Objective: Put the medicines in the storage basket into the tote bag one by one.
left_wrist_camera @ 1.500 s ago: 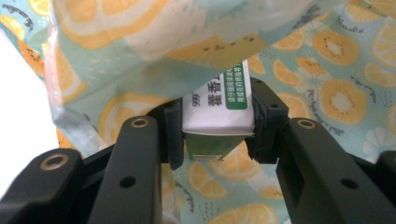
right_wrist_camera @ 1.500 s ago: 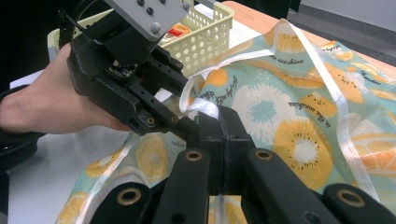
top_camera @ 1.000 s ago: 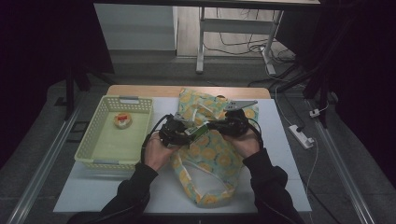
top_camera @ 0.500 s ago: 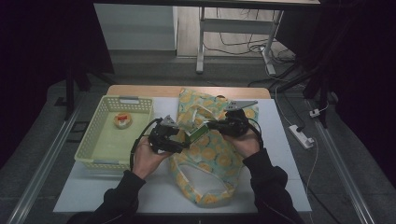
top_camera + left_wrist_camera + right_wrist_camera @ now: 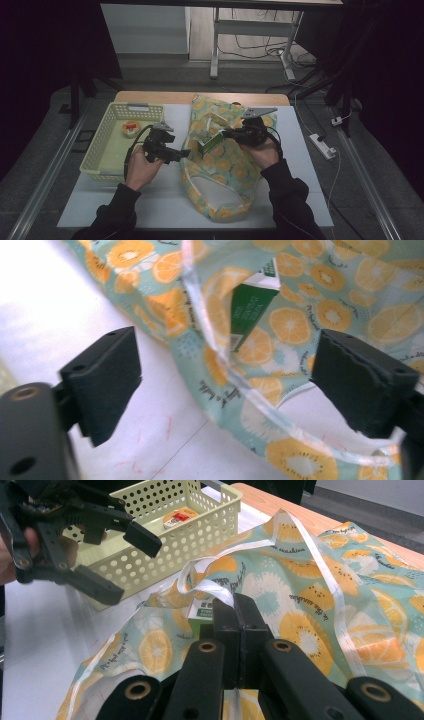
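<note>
Fruit-print bag [image 5: 225,165] lying flat across the middle of the white counter [image 5: 150,200], mouth toward the person, printed with orange and lemon slices on pale green. Right tool [image 5: 223,134] pressed together on the bag's white handle strap [image 5: 212,587] near the mouth, lifting the upper layer of cloth. Green carton [image 5: 210,145] sticking out at that opening, partly tucked under the raised fabric; also seen between cloth folds from the left gripper view [image 5: 252,307]. Left tool [image 5: 184,153] with jaws set wide apart, just having spread, nothing pressed between them; bag edge and clear strap loop [image 5: 260,407] beyond the gap, untouched. Held just off the bag's left edge, between bag and basket.

Pale green perforated basket [image 5: 100,165] at the counter's left, just beside the left hand [image 5: 142,170]. Small round container with orange lid [image 5: 131,128] lying inside the basket near its far end. Wooden strip [image 5: 150,96] along the counter's far edge. Power strip [image 5: 322,146] on the floor to the right, with cables trailing behind.
</note>
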A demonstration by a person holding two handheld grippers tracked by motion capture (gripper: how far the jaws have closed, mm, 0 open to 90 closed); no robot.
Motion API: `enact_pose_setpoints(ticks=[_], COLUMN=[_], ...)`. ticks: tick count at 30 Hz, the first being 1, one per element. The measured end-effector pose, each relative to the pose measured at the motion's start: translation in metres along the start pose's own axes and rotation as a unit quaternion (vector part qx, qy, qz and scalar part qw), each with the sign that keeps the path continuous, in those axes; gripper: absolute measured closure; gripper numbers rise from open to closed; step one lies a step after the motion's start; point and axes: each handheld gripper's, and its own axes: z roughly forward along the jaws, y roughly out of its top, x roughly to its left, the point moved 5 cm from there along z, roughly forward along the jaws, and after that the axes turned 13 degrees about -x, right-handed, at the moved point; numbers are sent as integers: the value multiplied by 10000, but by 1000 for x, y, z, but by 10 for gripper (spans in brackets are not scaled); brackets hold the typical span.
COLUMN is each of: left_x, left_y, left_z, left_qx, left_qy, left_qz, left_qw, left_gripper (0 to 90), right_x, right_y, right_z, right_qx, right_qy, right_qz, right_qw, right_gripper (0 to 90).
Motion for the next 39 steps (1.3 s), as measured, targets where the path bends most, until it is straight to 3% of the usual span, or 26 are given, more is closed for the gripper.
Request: enact_pose_setpoints(ticks=[8,18,21,24,33,39], left_x=[17,38,46,50,66,74], left_y=[-2,-6,-8,-8,-10,-12], left_z=[-14,-28,-33,-36,-42,-44], left_qx=[-90,-172,-140,-176,-166,-170], left_qy=[-38,119,237,217,525,522], left_qz=[-143,-271,-146,-212,-174,-219], left_qw=[9999,9994,9995,9994,9983,9983], left_gripper=[31,0,0,0,0,0], right_x=[0,-1,0,0,0,0], right_y=[1,0,0,0,-1,-1], right_z=[-1,-1,-1,-1,0,1], right_qx=[-12,-4,-5,4,22,33], right_qy=[0,0,8,7,-5,-3], right_qz=[-3,-16,-16,-18,-8,-8], right_qw=[10000,10000,10000,10000,10000,10000], right_gripper=[893,892,892,892,892,892])
